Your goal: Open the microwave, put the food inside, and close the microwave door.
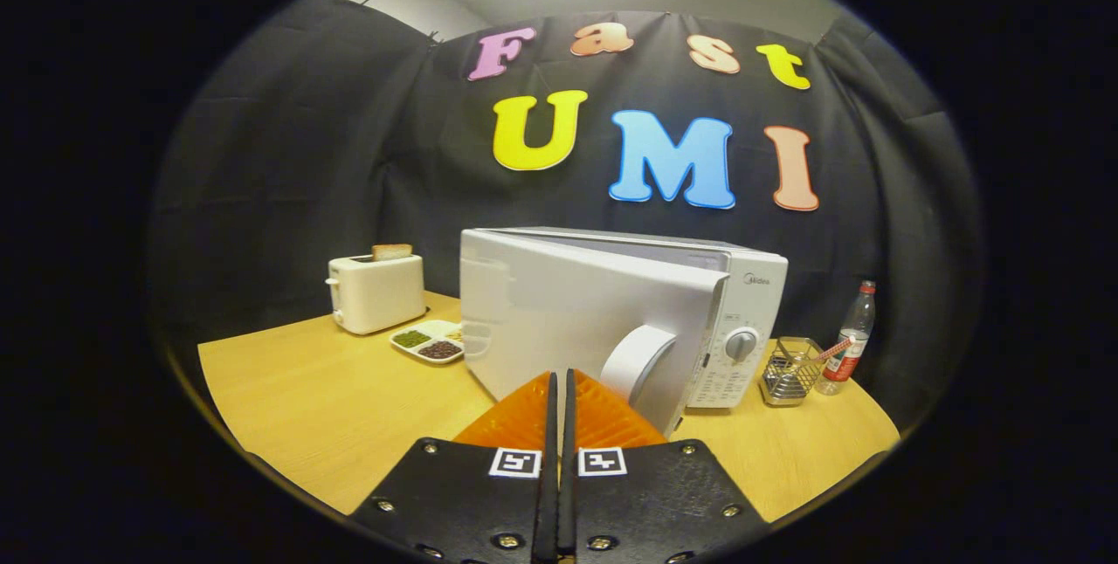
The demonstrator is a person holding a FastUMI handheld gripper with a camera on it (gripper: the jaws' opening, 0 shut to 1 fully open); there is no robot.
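Observation:
A white microwave (751,285) stands on the wooden table (306,407), just ahead of my fingers. Its door (559,302) is hinged on the left and stands slightly ajar, with the handle side swung out from the control panel (729,372). The curved white handle (636,361) is just right of my fingertips. My gripper (559,376) is shut with nothing between its fingers, and its tips are at or against the lower door face; I cannot tell whether they touch. A divided white plate of food (428,342) lies on the table left of the microwave. The microwave's inside is hidden by the door.
A white toaster (376,293) with a slice of bread (392,251) stands at the back left, beyond the plate. Right of the microwave sit a wire basket (790,372) and a plastic bottle (852,337), near the table's edge. Bare tabletop stretches left of my fingers.

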